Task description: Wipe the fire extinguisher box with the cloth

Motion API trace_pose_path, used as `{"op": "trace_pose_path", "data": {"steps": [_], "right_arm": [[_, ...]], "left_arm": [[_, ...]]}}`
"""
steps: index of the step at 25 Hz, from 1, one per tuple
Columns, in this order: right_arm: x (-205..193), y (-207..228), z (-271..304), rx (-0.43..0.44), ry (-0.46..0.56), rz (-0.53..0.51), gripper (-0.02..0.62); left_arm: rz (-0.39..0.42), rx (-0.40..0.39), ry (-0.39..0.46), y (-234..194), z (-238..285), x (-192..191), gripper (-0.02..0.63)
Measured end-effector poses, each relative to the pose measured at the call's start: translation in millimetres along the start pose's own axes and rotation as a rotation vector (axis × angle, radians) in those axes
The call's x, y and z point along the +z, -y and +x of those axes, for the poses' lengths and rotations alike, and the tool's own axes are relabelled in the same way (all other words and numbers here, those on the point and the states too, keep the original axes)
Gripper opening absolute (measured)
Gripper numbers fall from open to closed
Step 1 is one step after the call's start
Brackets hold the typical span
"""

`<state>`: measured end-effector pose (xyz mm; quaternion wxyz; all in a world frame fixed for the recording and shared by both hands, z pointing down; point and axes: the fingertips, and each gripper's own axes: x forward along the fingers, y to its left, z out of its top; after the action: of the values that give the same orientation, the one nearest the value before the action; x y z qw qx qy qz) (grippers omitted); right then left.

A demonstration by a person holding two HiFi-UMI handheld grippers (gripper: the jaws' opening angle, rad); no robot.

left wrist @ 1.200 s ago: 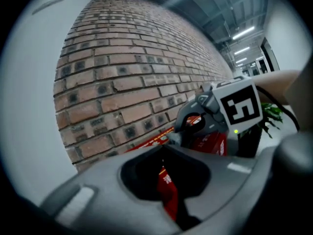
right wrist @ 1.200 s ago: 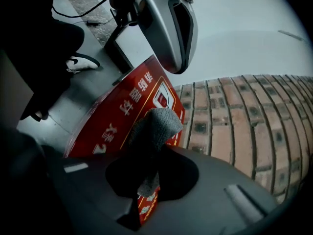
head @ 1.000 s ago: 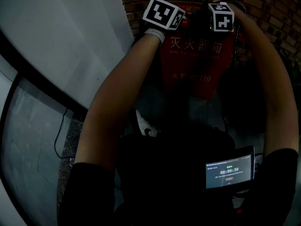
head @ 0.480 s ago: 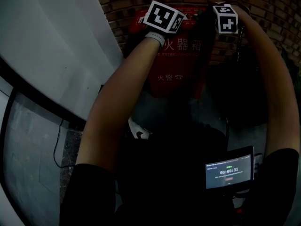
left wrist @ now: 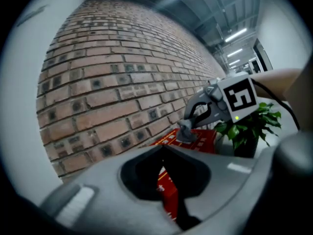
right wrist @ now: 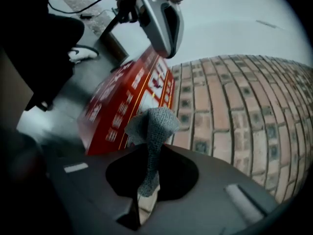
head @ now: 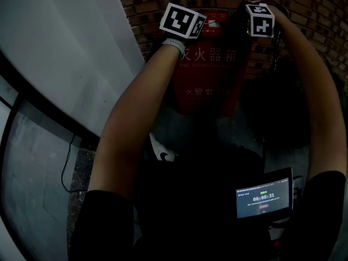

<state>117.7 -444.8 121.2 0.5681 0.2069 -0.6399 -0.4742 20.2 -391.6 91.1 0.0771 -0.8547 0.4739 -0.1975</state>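
Fire extinguisher box [head: 209, 80]: a red, flat-fronted cabinet with pale lettering, at upper centre of the head view against a rough brick wall [head: 304, 4]. The right gripper [right wrist: 148, 153] has its jaws pinched on a grey, coarse-knit cloth [right wrist: 152, 126], whose bunched end shows against the box's edge. The left gripper [left wrist: 164, 153] has its jaws together, holding nothing.

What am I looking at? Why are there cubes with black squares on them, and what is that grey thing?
A person holds a grabbing tool in each hand, and the patterned cubes are part of those tools. One picture comes from a camera on the person's head, looking down along the arms. The other two come from cameras riding on each tool. The red fire extinguisher box sits against a brick wall. The right tool pinches a grey cloth close to the box. The left tool looks closed with nothing in it, near the box's top.
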Motion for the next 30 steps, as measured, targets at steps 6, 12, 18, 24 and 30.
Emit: {"op": "trace_pose_path", "data": {"steps": [6, 12, 18, 24, 30], "right_arm": [[105, 26, 14, -0.026, 0.139, -0.027, 0.025], [210, 37, 27, -0.053, 0.234, -0.092, 0.025], [254, 33, 45, -0.043, 0.252, -0.111, 0.025], [255, 18, 51, -0.001, 0.242, -0.133, 0.025], [233, 8, 42, 0.016, 0.220, -0.134, 0.025]], "left_arm": [[-0.069, 0.078, -0.003, -51, -42, -33, 0.002], [-0.105, 0.142, -0.012, -93, -86, -65, 0.002], [-0.132, 0.140, -0.031, -109, -95, -92, 0.002], [-0.144, 0.115, -0.028, -101, -87, -101, 0.002], [-0.137, 0.090, -0.022, -83, -78, -92, 0.002]]}}
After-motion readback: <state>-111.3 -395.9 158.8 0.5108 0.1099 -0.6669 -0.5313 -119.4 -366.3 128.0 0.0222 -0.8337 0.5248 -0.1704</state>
